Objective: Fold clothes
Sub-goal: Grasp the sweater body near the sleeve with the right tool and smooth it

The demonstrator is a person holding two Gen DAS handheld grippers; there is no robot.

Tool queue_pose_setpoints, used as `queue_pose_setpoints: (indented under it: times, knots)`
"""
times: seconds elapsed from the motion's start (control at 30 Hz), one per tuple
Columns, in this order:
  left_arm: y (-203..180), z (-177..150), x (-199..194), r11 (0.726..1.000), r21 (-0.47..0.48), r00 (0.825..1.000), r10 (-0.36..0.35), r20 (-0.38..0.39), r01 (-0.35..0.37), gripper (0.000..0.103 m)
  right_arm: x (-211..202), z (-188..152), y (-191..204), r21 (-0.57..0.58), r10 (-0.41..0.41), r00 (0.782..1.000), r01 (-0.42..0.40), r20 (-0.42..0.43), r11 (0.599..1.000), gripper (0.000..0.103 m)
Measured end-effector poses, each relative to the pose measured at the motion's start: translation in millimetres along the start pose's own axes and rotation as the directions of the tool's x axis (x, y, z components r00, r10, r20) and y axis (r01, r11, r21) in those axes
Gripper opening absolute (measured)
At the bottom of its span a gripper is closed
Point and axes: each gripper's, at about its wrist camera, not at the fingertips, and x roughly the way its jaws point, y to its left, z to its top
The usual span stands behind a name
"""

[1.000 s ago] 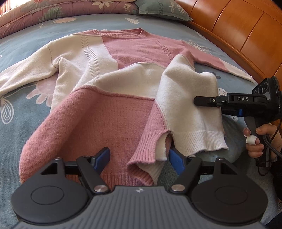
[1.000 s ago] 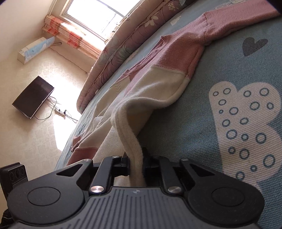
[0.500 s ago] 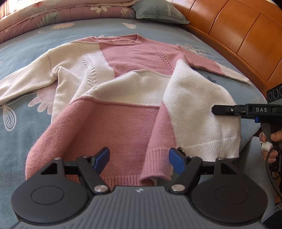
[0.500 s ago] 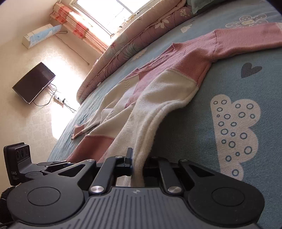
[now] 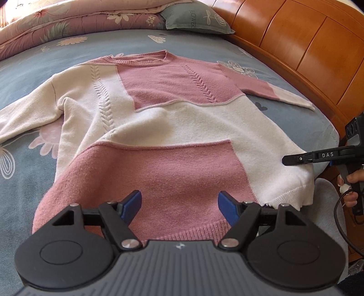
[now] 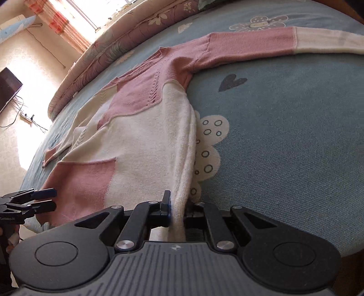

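Sweater (image 5: 173, 127) is spread face up on the bed sheet (image 5: 29, 68), neckline far, hem near. Its cream side edge is pinched in the closed right gripper (image 6: 176, 210); the left gripper (image 5: 179, 205), jaws wide and empty, is poised over the pink hem.

The pink-and-cream knitted sweater (image 5: 173, 127) takes up the middle of the blue flower-printed bedsheet (image 5: 34, 66). To the sweater's right, a narrow strip of bare sheet runs beside the curved orange wooden bed frame (image 5: 295, 45), which walls that side off, and the right sleeve lies across the strip. Beyond the sweater's collar, a band of open sheet is bounded by a folded mauve floral quilt (image 5: 68, 20) and a grey-green pillow (image 5: 195, 18) (both raised above the sheet). Left of the sweater, past its cream sleeve, the sheet lies open.
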Motion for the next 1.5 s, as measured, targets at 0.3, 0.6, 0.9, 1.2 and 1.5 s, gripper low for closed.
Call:
queue_pose_setpoints:
  times: [0.3, 0.6, 0.9, 1.2, 1.5]
  knots:
    - [18.1, 2.1, -7.9, 0.998, -0.056, 1.0, 0.012, 0.016, -0.011, 0.074, -19.3, 13.4, 7.5, -0.041, -0.043, 0.998, 0.046, 0.056, 0.998, 0.011]
    - [33.2, 4.0, -34.3, 0.995, -0.096, 0.998, -0.017, 0.067, 0.023, 0.074, -12.3, 23.1, -6.7, -0.067, -0.17, 0.984, 0.174, 0.061, 0.982, 0.012]
    - [75.8, 17.4, -36.8, 0.982, -0.189, 0.996, 0.039, 0.083, -0.023, 0.074, -14.7, 22.1, -2.2, -0.117, -0.19, 0.981, 0.193, 0.032, 0.974, 0.02]
    - [124.4, 39.8, -20.6, 0.955, -0.297, 0.994, 0.024, 0.102, 0.008, 0.074, -63.4, 41.0, -17.4, -0.004, -0.041, 0.987, 0.042, 0.153, 0.999, 0.047]
    - [177.8, 58.6, 31.9, 0.839, -0.527, 0.989, -0.076, 0.129, 0.134, 0.074, 3.0, 121.7, -65.8, 0.291, 0.15, 0.97, -0.202, 0.192, 0.935, 0.052]
